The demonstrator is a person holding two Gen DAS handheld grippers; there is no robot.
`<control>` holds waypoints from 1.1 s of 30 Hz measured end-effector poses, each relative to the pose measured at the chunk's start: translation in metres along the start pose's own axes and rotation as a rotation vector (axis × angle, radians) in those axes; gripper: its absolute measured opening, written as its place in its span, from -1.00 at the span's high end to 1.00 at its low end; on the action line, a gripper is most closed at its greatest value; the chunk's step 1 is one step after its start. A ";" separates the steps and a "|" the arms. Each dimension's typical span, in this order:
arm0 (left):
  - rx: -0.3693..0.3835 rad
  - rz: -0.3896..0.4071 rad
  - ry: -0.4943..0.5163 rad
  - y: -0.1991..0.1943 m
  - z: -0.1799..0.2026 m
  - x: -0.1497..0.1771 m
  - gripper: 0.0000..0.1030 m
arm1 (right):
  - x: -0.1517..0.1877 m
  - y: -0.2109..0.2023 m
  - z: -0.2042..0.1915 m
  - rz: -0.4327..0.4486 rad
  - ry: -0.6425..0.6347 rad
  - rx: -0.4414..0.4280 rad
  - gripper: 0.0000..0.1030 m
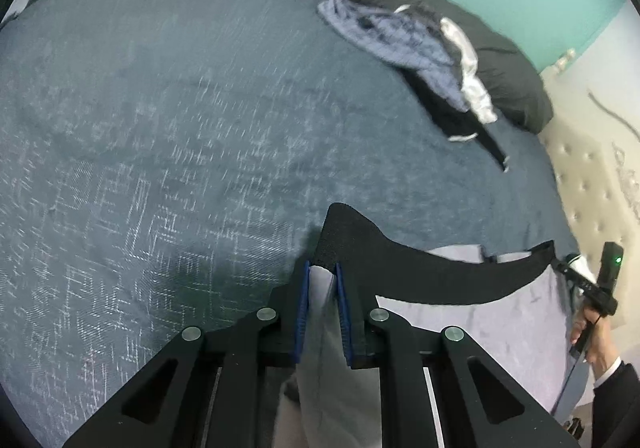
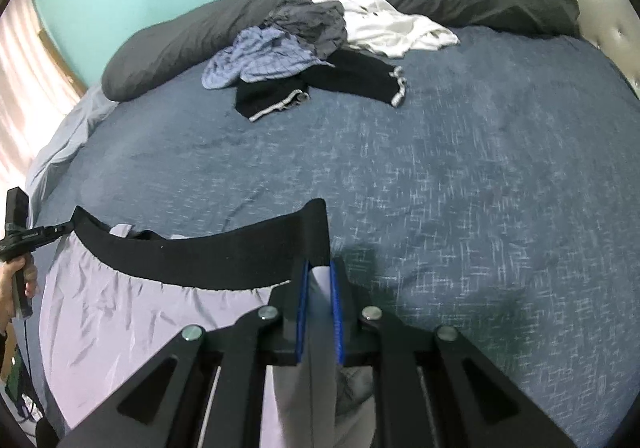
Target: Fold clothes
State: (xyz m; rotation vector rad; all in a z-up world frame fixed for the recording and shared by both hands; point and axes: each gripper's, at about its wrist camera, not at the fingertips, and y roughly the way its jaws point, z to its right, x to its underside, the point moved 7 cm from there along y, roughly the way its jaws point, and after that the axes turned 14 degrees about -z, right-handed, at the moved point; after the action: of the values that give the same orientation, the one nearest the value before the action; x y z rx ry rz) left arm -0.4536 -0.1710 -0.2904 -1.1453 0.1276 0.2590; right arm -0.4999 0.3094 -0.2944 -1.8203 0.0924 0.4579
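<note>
I've got both grippers clamped on the shorts' black waistband [image 2: 208, 256]: left gripper [image 1: 323, 280] and right gripper [image 2: 320, 280] each pinch 1 end, band stretched 9-to-3 between them, above the bed [image 2: 440, 176].

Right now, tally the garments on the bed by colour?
Lavender with black waistband, held: 1
Blue checked: 1
Grey: 1
White: 1
Black with pale trim: 1
Total: 5, as far as the pile shows.
</note>
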 end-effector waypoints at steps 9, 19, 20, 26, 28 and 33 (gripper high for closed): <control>0.030 -0.038 -0.024 0.007 -0.006 0.009 0.61 | 0.007 0.020 0.002 -0.070 0.044 0.063 0.71; 0.080 -0.017 -0.049 -0.052 -0.009 0.055 0.48 | 0.032 -0.036 0.008 -0.016 0.149 0.031 0.05; 0.094 -0.020 -0.051 -0.057 -0.009 0.064 0.48 | 0.042 -0.044 0.007 -0.010 0.160 0.000 0.05; 0.118 -0.076 -0.049 -0.073 -0.004 0.127 0.47 | 0.109 -0.073 0.006 -0.052 0.183 -0.055 0.05; 0.126 -0.091 -0.045 -0.077 -0.002 0.149 0.47 | 0.134 -0.082 0.007 -0.072 0.190 -0.059 0.05; 0.127 -0.148 -0.041 -0.072 -0.007 0.192 0.47 | 0.190 -0.097 0.009 -0.112 0.211 -0.083 0.05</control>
State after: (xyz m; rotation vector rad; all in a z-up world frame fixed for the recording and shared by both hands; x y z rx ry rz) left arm -0.2496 -0.1783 -0.2745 -1.0174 0.0223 0.1410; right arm -0.2991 0.3794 -0.2759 -1.9400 0.1176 0.1921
